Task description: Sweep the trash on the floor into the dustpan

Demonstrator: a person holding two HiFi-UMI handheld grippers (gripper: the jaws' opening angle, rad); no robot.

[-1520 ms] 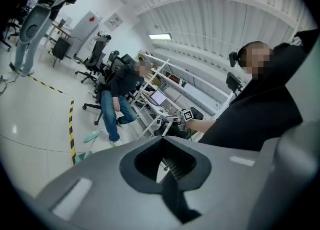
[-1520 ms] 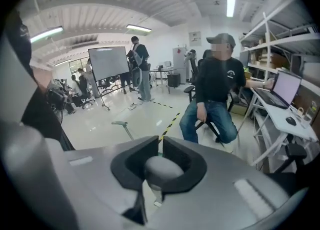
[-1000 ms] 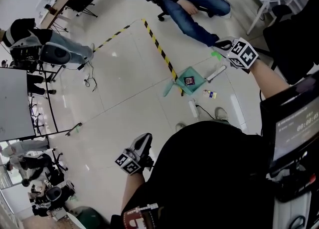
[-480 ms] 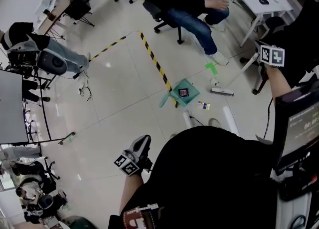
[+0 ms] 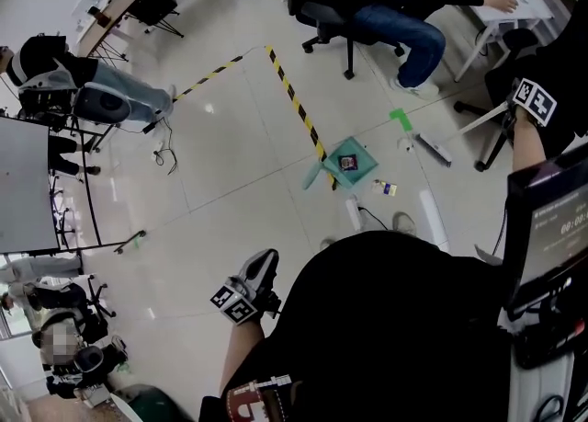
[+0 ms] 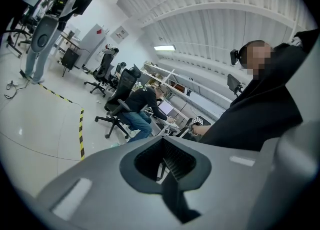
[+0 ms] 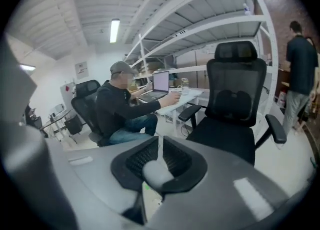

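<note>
While the right gripper's (image 5: 525,103) fingers, clamped on the broom (image 5: 434,148), drew it away from the dustpan (image 5: 363,149), one scrap (image 5: 389,188) stayed outside; the left gripper's (image 5: 260,268) fingers were together.

Bright, even light falls from ceiling strips (image 7: 114,30); the pale floor (image 5: 230,181) gives back small glints, and shadows are soft. Both gripper views bulge and go black at the corners, with the left tool (image 6: 161,172) and right tool (image 7: 159,158) blurred up close.
</note>
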